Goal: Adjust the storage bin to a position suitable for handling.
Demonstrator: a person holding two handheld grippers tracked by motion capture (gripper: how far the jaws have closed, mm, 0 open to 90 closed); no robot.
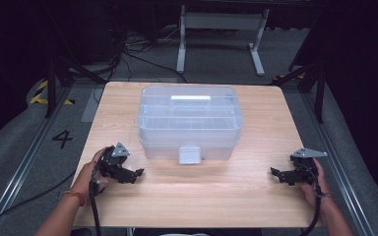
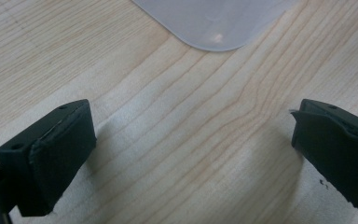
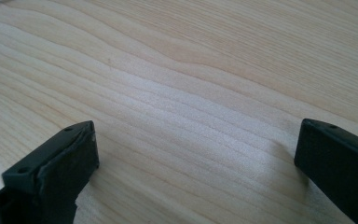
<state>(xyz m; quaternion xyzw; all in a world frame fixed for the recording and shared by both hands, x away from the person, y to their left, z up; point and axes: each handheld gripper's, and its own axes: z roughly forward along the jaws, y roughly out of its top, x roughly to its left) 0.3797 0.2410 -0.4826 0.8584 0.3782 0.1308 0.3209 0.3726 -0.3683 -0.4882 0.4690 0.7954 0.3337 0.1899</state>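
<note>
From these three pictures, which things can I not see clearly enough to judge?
- Contents of the clear plastic box: high view, the hazy lid and walls blur whatever is inside.
- Front latch: high view, too small to tell whether it is clipped shut.
- The box in the left gripper view: cut off by the top edge, one rounded corner shows.
- Left gripper and right gripper tips: small in the high view.

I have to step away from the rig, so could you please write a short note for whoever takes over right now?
Left gripper: open, holding nothing, low over the table, left of the box's front.
Right gripper: open, holding nothing, near the table's right edge.
Clear plastic box: mid-table, lid on, front latch down.
Done: nothing visible. Left: probably approaching the box and undoing the latch.
</note>
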